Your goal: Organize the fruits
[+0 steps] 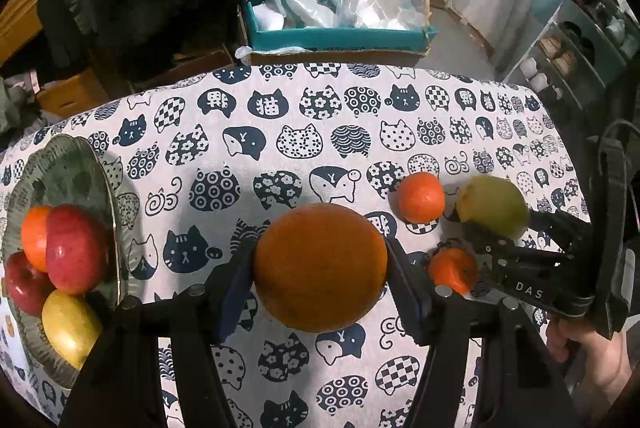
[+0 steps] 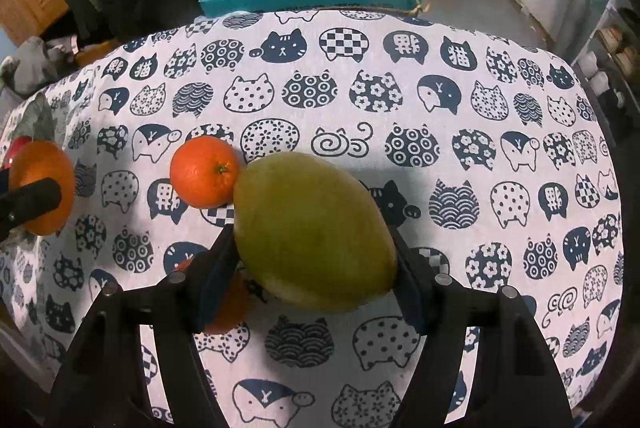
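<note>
Two tangerines (image 1: 421, 197) on the tablecloth (image 1: 280, 148), four fruits plated (image 1: 60, 164).

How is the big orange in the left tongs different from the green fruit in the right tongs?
The big orange is round and deep orange; the green fruit is oval and yellow-green. The orange sits square between its pads; the green fruit lies tilted. Both are gripped by tongs above the cat-print cloth.

The right tool (image 2: 316, 260) clamps a green mango (image 2: 314, 232), a tangerine (image 2: 204, 172) touching its far left end.
</note>
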Demonstrator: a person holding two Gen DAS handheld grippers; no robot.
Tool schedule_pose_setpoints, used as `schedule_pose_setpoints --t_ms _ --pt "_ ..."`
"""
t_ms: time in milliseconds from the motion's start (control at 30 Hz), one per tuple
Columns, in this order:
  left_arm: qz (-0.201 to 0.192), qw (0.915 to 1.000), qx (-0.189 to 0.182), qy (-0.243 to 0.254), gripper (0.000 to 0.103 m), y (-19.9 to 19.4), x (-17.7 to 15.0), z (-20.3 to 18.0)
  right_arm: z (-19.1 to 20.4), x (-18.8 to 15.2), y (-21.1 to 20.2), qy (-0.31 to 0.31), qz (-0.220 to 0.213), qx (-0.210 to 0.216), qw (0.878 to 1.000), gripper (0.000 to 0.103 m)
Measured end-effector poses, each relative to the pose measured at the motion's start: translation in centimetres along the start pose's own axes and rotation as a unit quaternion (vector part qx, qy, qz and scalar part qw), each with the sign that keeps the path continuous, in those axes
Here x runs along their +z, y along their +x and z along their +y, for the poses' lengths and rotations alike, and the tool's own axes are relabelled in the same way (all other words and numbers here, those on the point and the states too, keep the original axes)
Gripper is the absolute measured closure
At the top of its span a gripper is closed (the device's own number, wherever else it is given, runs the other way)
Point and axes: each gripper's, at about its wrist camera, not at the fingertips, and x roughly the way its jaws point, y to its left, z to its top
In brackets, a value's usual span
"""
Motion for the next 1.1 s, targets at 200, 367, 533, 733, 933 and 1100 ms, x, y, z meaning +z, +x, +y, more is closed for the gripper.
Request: schedule_pose_setpoints --t_ms 200,367,533,733,933,1100 --pt "-0.013 0.9999 0.001 -0.001 0.038 -1.3 -0.1 0.0 0.0 0.0 -1.7 0.0 -0.026 -0.002 1.0 0.032" --pt "-0.031 0.9995 0.003 0.0 0.038 -2.8 -0.1 -0.1 0.4 0.3 -4.3 -0.002 -0.058 0.005 0.998 0.032" --pt "-0.054 0.9985 0.008 0.004 0.038 -4.7 0.0 -0.2 1.2 0.7 -7.2 -0.007 -0.092 0.01 0.996 0.032" --pt "-0.086 0.9962 0.014 0.007 0.038 -7.4 0.1 -0.1 2.9 1.3 -10.5 -0.02 -0.131 0.013 0.991 0.032" --pt "-0.117 0.9929 0.019 0.009 0.038 -10.2 0.0 0.3 3.9 1.4 -13.6 -0.026 -0.165 0.023 0.986 0.032" --pt "-0.138 0.99 0.026 0.012 0.038 -12.4 -0.2 0.8 4.5 1.3 -16.0 -0.03 -0.191 0.037 0.98 0.032"
